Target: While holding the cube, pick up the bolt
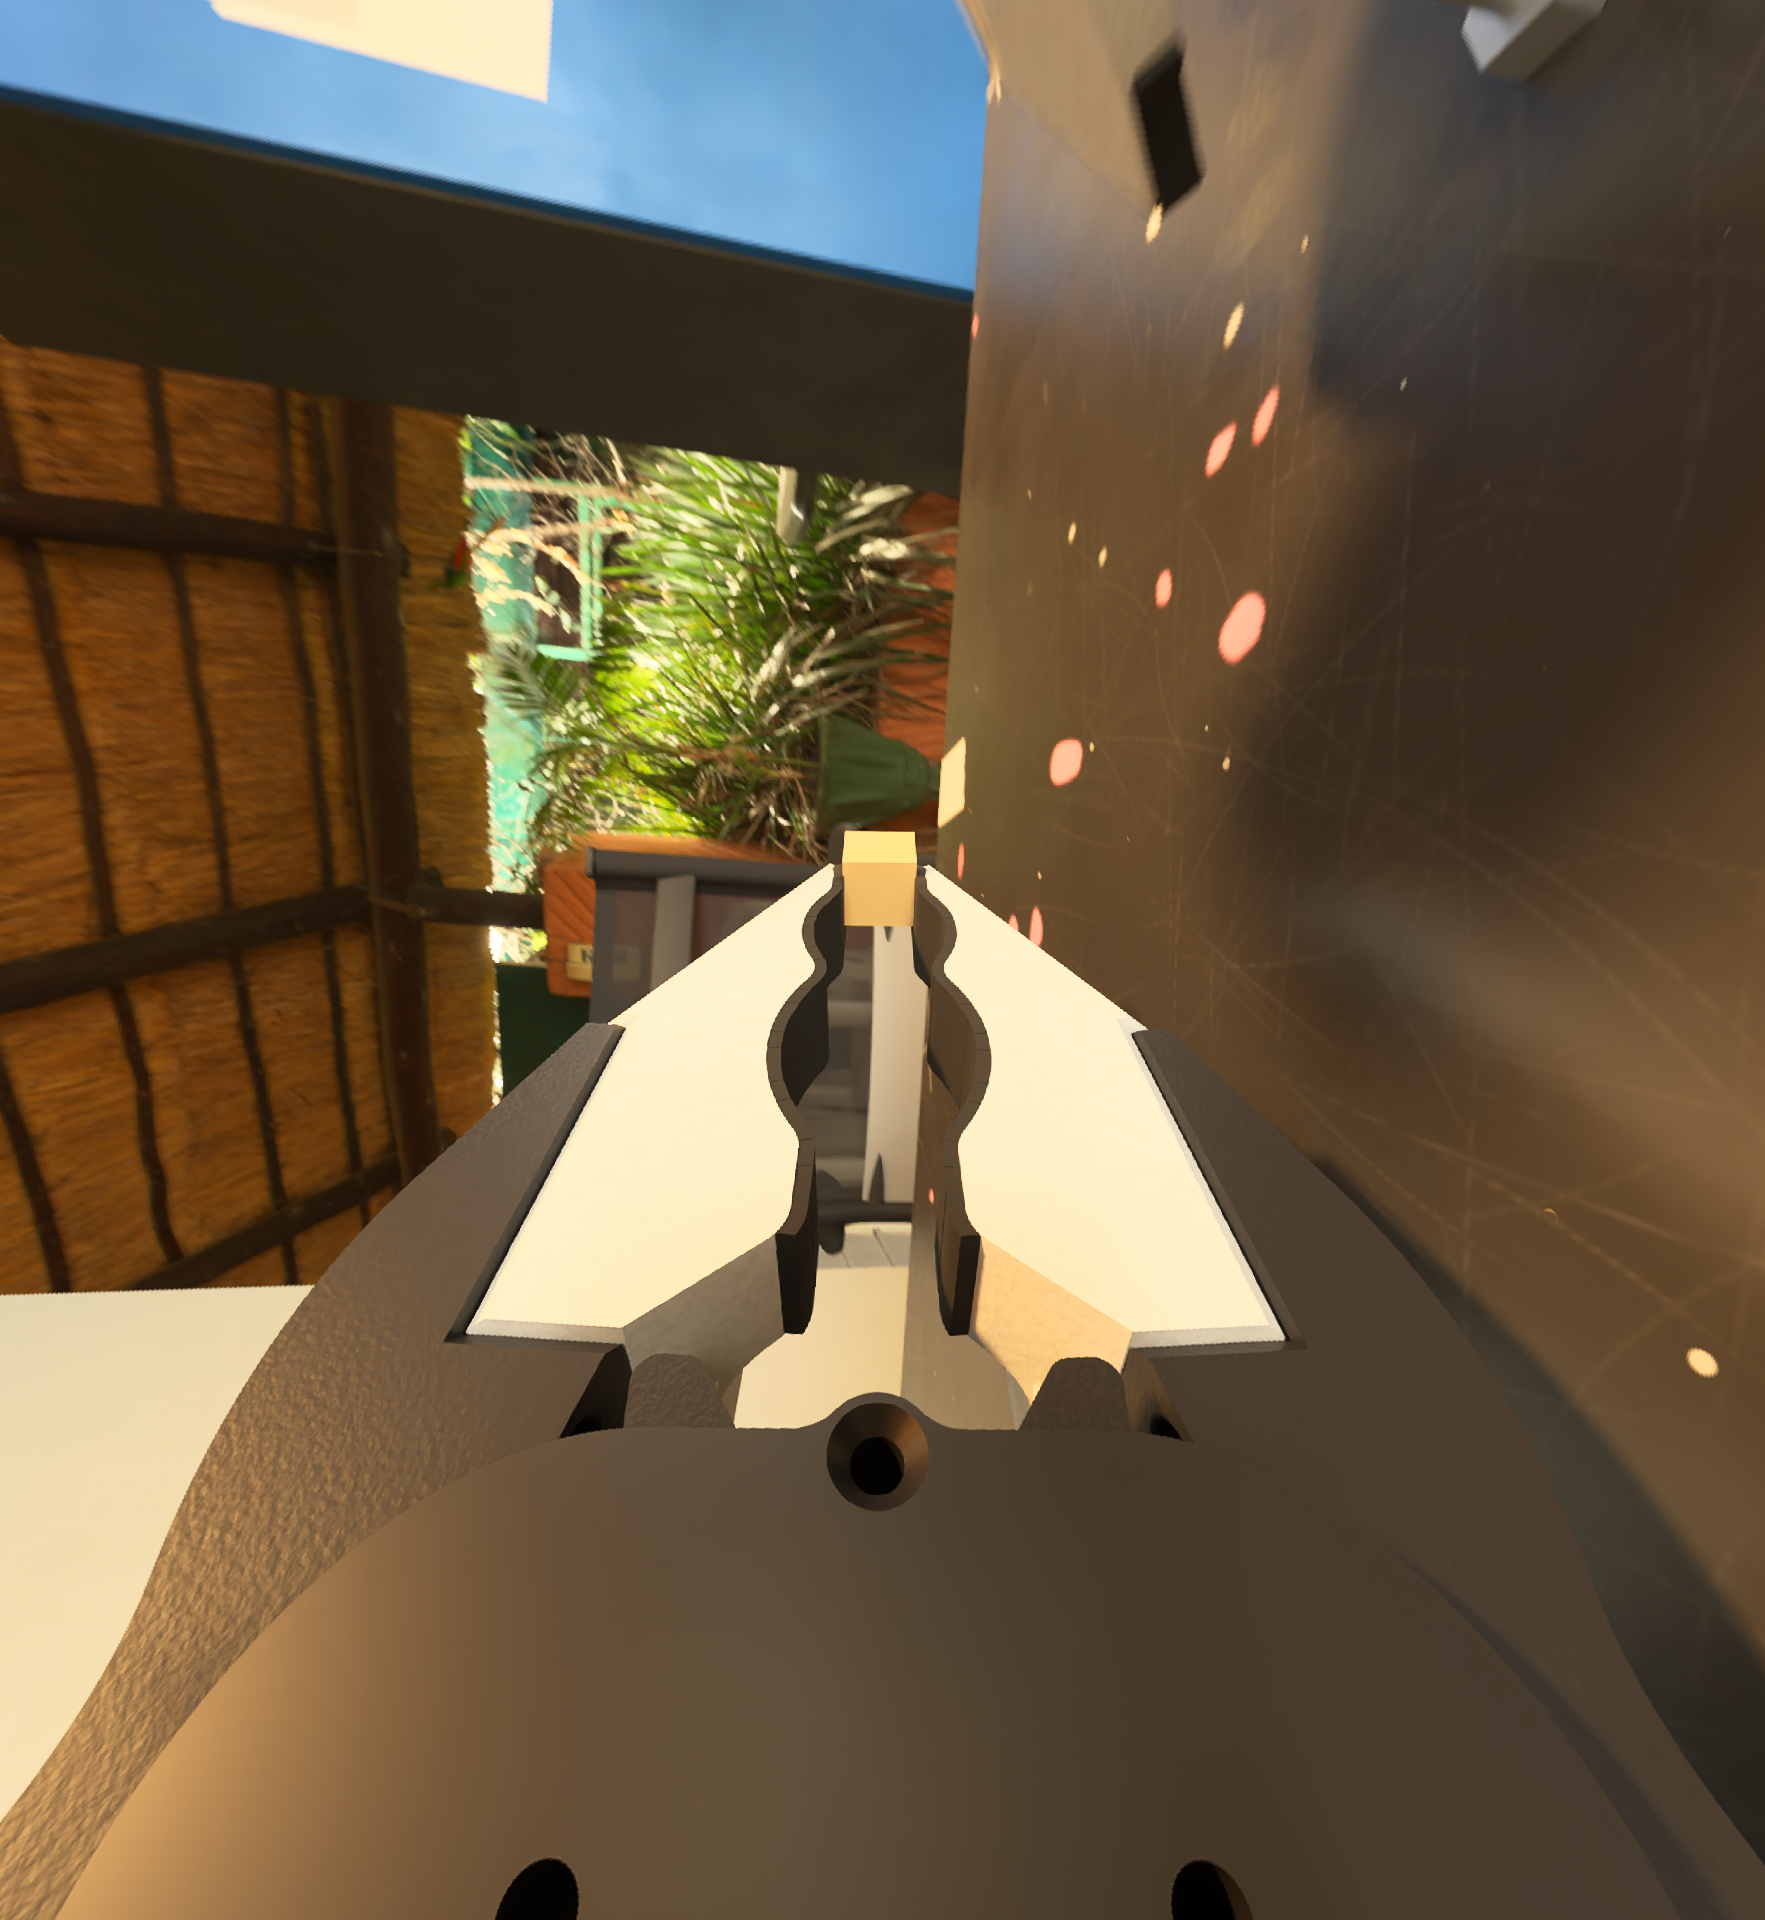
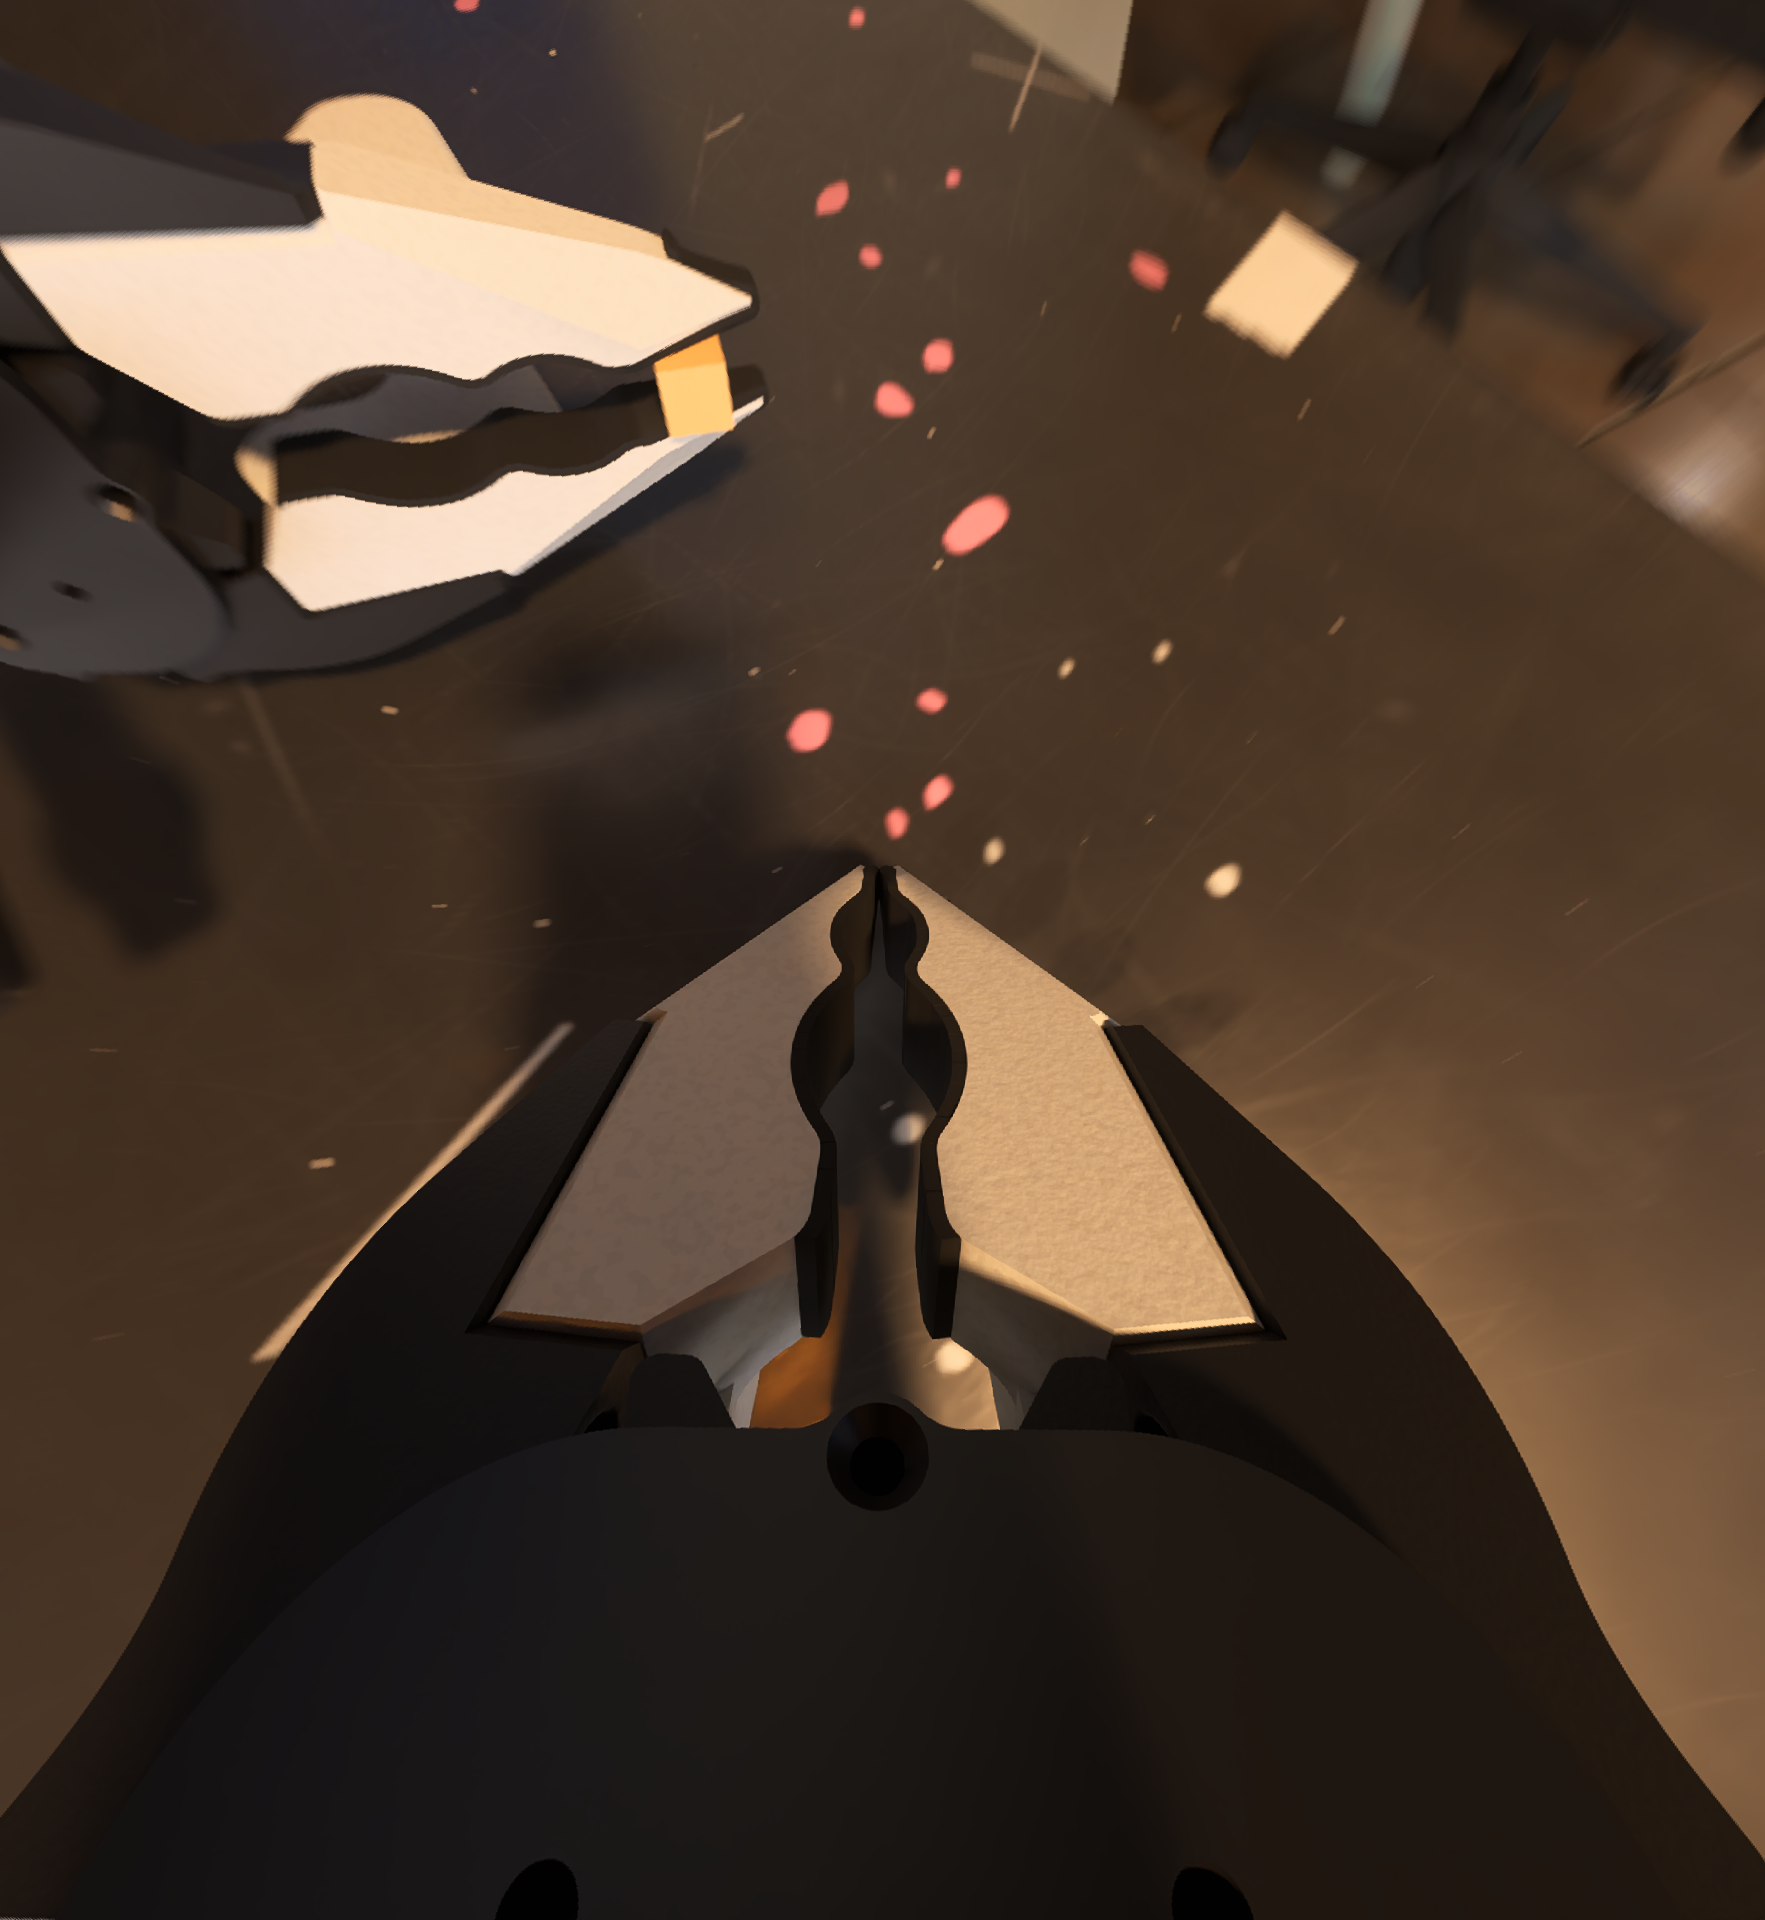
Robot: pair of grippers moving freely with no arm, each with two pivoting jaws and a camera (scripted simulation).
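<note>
My left gripper (image 1: 879, 883) is clenched on the small tan cube (image 1: 878, 879), pinched right at its fingertips and held clear of the dark, scratched tabletop (image 1: 1429, 831); in the right wrist view that same gripper (image 2: 712, 390) sits at far left, lying on its side, the cube (image 2: 693, 387) bright orange between its tips above the paint-flecked surface (image 2: 1273, 1039); my right gripper (image 2: 879, 873) points down at the table, its tips pressed together with nothing visible between them; I cannot find the bolt in either view, so I cannot tell where it lies; pink spots (image 2: 974, 523) and pale flecks scatter across the tabletop just beyond the right gripper's tips; a pale square block (image 2: 1278, 281) rests on the table at far right; beyond the left gripper stand a thatched wall (image 1: 151, 831) at left and green palms (image 1: 712, 644) in the distance
</note>
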